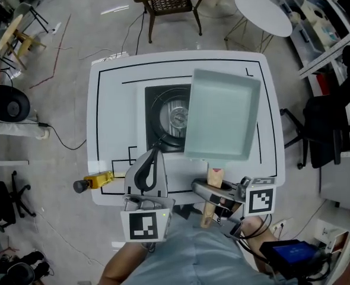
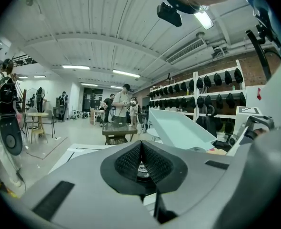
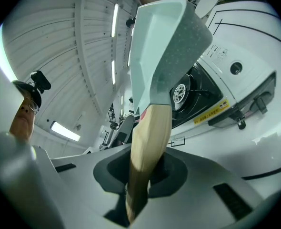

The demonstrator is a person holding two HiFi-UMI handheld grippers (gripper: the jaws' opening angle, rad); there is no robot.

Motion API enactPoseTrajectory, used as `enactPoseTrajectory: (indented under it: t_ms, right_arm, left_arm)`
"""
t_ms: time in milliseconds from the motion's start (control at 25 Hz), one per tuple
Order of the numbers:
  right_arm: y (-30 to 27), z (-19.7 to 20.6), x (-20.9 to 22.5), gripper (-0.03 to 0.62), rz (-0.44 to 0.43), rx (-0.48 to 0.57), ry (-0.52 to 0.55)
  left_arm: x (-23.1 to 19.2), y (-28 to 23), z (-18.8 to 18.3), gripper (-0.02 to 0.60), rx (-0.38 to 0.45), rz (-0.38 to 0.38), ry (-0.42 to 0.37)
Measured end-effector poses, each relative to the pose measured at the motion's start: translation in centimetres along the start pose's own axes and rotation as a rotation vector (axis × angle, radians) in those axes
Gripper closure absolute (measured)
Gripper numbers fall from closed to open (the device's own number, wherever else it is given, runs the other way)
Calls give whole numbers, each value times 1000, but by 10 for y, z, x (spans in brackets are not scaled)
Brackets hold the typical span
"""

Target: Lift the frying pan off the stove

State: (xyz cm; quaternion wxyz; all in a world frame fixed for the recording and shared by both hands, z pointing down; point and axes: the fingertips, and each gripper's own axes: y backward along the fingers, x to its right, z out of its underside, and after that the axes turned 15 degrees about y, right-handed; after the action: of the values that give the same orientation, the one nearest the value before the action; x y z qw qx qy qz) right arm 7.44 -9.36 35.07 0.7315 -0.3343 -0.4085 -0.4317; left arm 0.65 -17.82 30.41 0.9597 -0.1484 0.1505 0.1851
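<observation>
Frying pan [image 1: 222,114]: pale, rectangular, raised clear of the stove [image 1: 163,108], over its right part in the head view
Handle [image 1: 213,178]: wooden, clamped between the right gripper [image 1: 213,193] jaws
Left gripper [image 1: 148,171]: 2 jaws pressed together, nothing between them, at the stove's front-left
Table [image 1: 104,100]: white, bears the stove

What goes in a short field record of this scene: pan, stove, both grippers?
Pan: pale rectangular frying pan, tilted, raised clear of the stove
Handle: wooden handle, clamped by the right gripper
Left gripper: left gripper, jaws together, nothing held
Surface: white table
</observation>
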Motion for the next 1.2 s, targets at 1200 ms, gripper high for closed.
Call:
enactPoseTrajectory:
  t_ms: [1200]
  right_arm:
    - [56,17,-8,522,12,118,6]
  left_arm:
    - [63,12,15,565,-21,108,-61]
